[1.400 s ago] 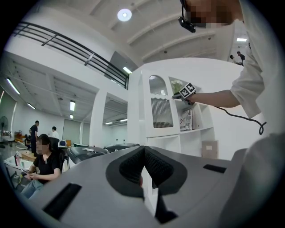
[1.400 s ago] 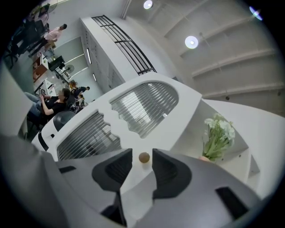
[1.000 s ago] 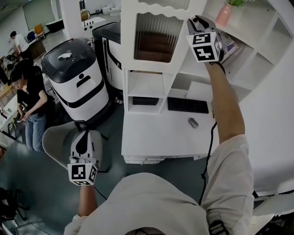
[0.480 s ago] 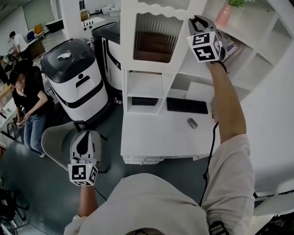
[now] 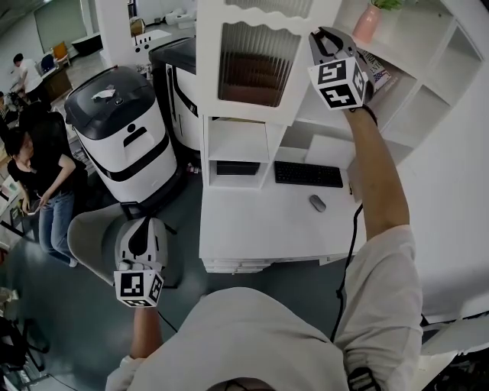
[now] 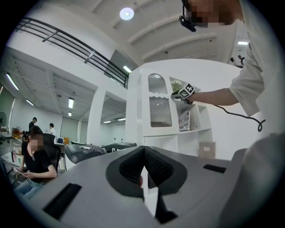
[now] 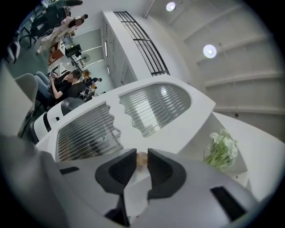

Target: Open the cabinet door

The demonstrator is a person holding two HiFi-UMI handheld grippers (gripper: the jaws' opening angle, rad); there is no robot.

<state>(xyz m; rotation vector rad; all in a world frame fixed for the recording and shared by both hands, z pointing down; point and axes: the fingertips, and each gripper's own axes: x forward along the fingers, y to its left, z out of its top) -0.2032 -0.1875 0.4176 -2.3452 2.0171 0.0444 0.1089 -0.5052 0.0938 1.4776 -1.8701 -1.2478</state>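
Right tongs (image 7: pixel 142 156): raised to the upper cupboard, jaws just closing and now pinched on the small tan knob (image 7: pixel 142 159), which sits between the two dark pads and appears to touch both. The knob is the only handhold on the panel, so the grasp is taken there, at the door's free edge, where a pull gives the most swing. Left tongs (image 6: pixel 143 153): clenched on nothing, pads meeting, held low at the person's side near a grey chair (image 5: pixel 92 233), judged idle and kept clear of the door's path. Cabinet door (image 5: pixel 256 65): white frame with ribbed glass, a wavy-edged pane above it, mounted at the top left of the white unit; hinges judged to lie on the side away from the knob. Whether it has started to leave its frame cannot be told from these views, and the task is judged to be at the grasp stage, pull not yet made. Open shelves to the right of the door: pink vase (image 5: pixel 367 23) with greenery, and books (image 5: pixel 378 74) just beside the gripping hand. Counter (image 5: pixel 252 229) below: black keyboard (image 5: pixel 309 174) and grey mouse (image 5: pixel 316 203), well under the door. Left of the unit: a white-and-black machine (image 5: pixel 122 134) on the floor, with seated and standing people beyond.
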